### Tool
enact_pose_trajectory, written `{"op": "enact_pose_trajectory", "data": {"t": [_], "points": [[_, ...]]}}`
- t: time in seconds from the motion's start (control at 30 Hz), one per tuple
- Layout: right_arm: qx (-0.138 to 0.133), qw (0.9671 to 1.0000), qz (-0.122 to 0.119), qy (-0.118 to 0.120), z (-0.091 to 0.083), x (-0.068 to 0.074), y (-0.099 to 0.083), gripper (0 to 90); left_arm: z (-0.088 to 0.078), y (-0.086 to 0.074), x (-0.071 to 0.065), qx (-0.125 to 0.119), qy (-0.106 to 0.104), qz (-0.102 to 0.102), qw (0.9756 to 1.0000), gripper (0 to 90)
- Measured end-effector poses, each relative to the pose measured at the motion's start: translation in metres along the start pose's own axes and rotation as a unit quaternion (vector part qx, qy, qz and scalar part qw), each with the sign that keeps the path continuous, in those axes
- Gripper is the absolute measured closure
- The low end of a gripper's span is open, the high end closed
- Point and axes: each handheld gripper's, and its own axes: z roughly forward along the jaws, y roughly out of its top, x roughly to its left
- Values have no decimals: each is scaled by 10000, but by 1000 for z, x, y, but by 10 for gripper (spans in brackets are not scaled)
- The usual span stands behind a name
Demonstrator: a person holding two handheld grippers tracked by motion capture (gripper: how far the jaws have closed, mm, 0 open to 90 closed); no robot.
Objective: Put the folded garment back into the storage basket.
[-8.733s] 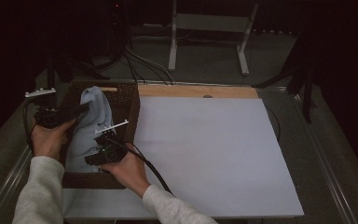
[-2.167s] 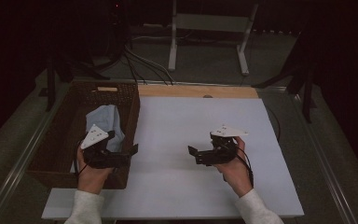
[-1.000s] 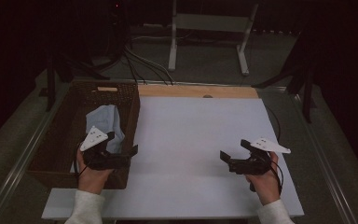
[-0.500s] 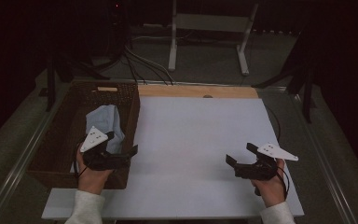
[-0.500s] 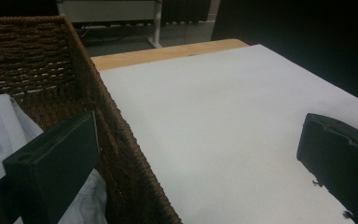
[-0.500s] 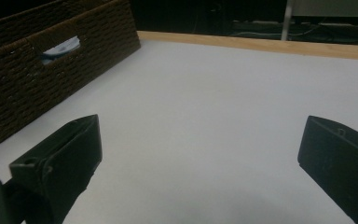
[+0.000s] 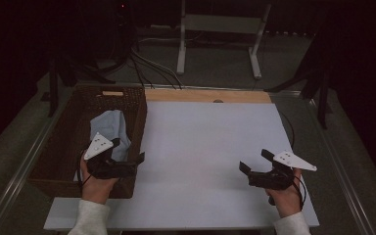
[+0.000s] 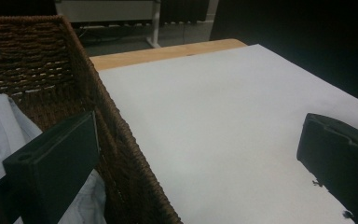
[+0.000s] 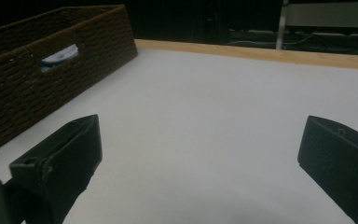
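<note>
Between grabs: cloth (image 7: 108,133) lies in the basket (image 7: 138,110) at desk's left; left gripper (image 7: 129,165) straddles the basket wall, right gripper (image 7: 252,171) over bare desk (image 7: 200,142), both jaws released, empty; next likely calls for reaching the cloth.

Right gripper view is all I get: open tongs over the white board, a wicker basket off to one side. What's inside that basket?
Observer: A pale blue cloth lies crumpled in the wicker basket.
Operator: Where are the left tongs?
Observer: The left tongs sit at the basket's right wall; in the left gripper view one jaw is inside over the cloth, the other out over the white board.
Operator: Holding anything?
Observer: No, the jaws stand wide apart with nothing between them.
</note>
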Motion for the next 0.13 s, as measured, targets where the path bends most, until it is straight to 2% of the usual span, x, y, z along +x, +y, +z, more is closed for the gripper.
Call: {"op": "enact_pose_trajectory", "data": {"t": [0.13], "points": [[25,10000,-15,-50,0,-1,-2,0,0,0,0,3,-3,0,10000,1]]}}
